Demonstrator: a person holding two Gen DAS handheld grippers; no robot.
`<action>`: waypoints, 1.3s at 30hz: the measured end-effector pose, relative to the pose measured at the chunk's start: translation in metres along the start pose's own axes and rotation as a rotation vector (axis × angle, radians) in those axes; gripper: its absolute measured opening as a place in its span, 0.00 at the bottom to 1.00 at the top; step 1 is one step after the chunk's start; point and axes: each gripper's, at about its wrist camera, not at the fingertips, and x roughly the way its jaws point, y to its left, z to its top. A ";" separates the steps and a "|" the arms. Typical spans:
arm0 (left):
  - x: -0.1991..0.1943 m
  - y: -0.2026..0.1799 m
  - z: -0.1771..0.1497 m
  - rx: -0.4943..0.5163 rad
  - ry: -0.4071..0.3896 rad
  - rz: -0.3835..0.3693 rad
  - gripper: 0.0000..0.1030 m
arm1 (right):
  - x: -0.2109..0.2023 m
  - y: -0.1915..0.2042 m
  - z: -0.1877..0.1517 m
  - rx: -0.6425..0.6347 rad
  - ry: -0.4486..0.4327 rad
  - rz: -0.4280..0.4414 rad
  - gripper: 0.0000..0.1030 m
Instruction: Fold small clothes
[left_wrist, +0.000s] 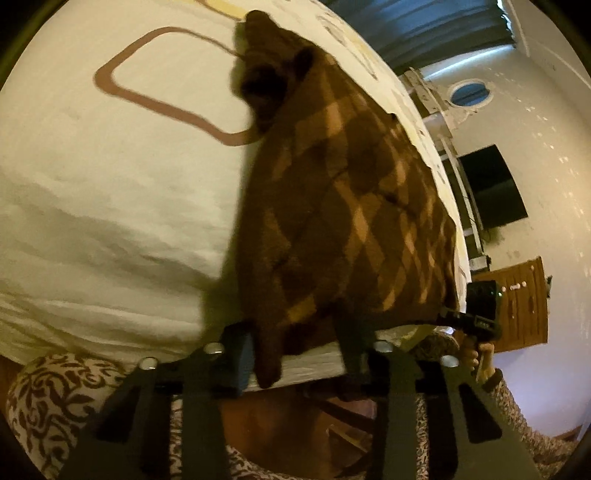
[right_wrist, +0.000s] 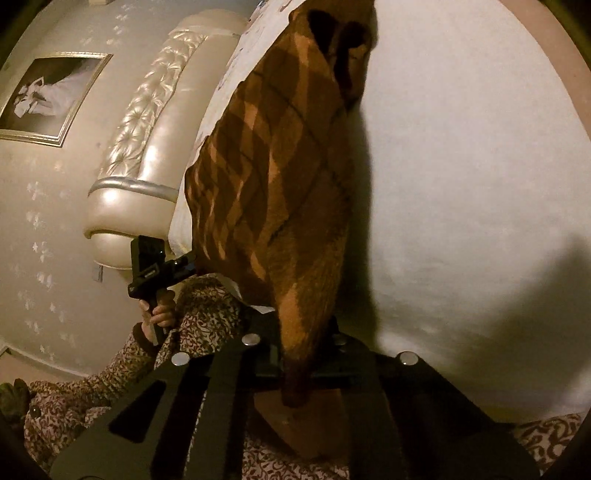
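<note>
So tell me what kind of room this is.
Most likely a bedroom. A brown checked garment lies on a bed's pale sheet, a padded headboard stands at one end, and a framed picture hangs on the wall beside it.

No legible text, label or number anywhere.
</note>
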 end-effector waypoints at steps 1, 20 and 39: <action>0.000 0.001 0.000 -0.006 0.003 0.002 0.20 | -0.001 0.000 0.000 0.003 -0.010 -0.001 0.05; -0.106 -0.041 -0.049 0.048 -0.180 -0.457 0.04 | -0.080 0.064 -0.046 -0.002 -0.196 0.206 0.04; -0.077 -0.036 0.112 -0.238 -0.444 -0.515 0.04 | -0.085 0.055 0.090 0.120 -0.381 0.375 0.04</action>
